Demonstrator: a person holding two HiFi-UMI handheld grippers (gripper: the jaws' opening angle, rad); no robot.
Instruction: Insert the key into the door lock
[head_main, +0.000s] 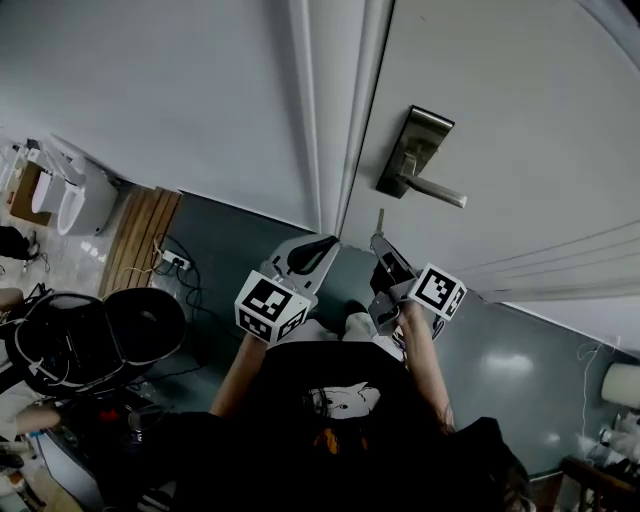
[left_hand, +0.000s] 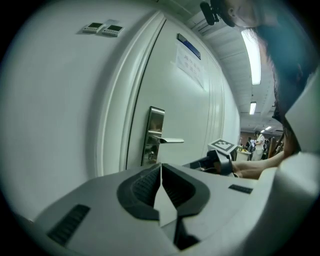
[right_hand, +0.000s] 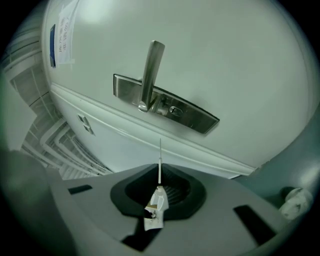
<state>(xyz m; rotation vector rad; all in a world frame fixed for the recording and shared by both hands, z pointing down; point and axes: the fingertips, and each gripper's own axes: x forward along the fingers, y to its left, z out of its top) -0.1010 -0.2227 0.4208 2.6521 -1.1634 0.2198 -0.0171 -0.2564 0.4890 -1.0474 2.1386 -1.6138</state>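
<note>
Right gripper (right_hand: 159, 187): the jaws are clamping the key (right_hand: 160, 159) by its head. The blade is standing out past the fingertips, edge-on to this gripper's camera, with its long axis pointing at the door (head_main: 520, 120). Door lock (right_hand: 173, 110): the keyhole is sitting in the steel plate (head_main: 415, 150) beside the lever handle (right_hand: 150, 75). It is lying ahead of the key tip and slightly right in the right gripper view, well apart from it. The right gripper is the nearer one, hanging low beneath the plate and tilting upward. Left gripper (head_main: 318, 245): the jaws are resting together on nothing, hovering by the door's edge. Judgement: the tip is needing alignment with the keyhole before advancing.
</note>
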